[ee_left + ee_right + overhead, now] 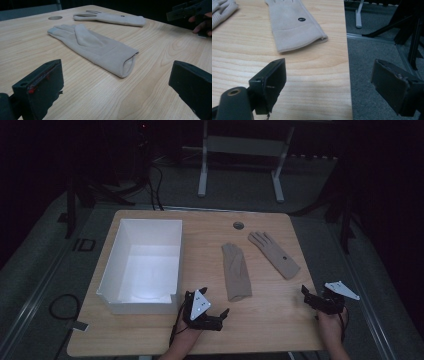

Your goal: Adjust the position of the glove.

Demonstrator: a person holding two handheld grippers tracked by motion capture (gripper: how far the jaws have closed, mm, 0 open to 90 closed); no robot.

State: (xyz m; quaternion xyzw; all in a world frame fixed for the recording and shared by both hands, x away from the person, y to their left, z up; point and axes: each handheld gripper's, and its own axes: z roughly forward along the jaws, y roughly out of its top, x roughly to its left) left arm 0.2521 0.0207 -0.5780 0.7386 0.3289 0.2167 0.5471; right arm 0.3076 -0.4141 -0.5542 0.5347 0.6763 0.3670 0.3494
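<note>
The 2 beige gloves (236,272) (274,255), right of the white box (142,265), look soft, limp and light, best pinched at their cuffs by the left gripper (209,306) and right gripper (311,297), both with jaws apart and empty.

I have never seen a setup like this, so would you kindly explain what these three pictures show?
A person sits at a light wooden table, holding a black two-jaw gripper in each hand. The top picture looks down from above; the other two come from cameras riding on each gripper. The left gripper and right gripper are both open and hold nothing. On the table lie two beige fabric gloves, the nearer glove and the farther glove, beside an empty white rectangular box.
</note>
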